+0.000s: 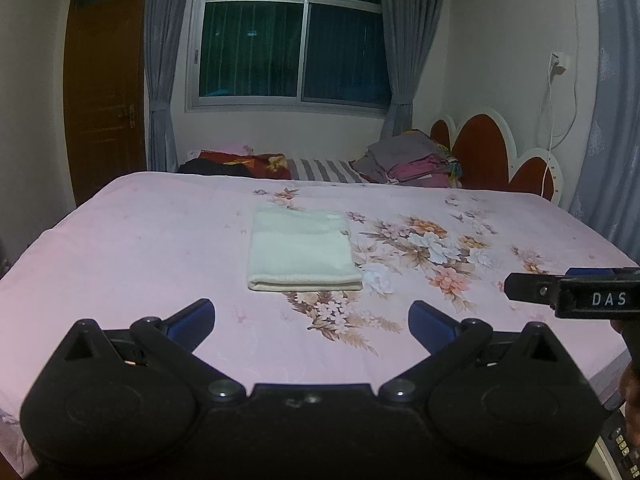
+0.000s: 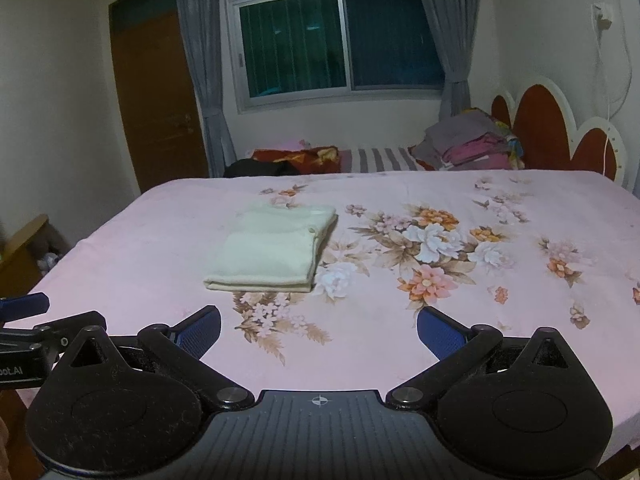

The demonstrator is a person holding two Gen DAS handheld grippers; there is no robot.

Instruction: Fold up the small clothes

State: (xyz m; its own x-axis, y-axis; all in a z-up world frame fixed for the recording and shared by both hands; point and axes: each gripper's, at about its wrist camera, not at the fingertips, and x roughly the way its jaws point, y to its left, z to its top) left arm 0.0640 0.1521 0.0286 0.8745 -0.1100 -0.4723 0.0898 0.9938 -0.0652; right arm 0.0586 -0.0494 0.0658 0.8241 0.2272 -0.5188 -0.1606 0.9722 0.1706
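A cream cloth (image 1: 303,252) lies folded into a neat rectangle on the pink floral bedsheet (image 1: 160,240). It also shows in the right wrist view (image 2: 272,248). My left gripper (image 1: 311,322) is open and empty, held back from the cloth's near edge. My right gripper (image 2: 319,330) is open and empty too, near the bed's front edge and to the right of the cloth. The right gripper's side shows in the left wrist view (image 1: 576,292). Part of the left gripper shows in the right wrist view (image 2: 28,336).
A pile of folded clothes (image 1: 412,158) and dark and red garments (image 1: 240,162) lie at the far side of the bed. A red and white headboard (image 1: 492,152) stands at the right. A window, curtains and a brown door (image 1: 106,92) are behind.
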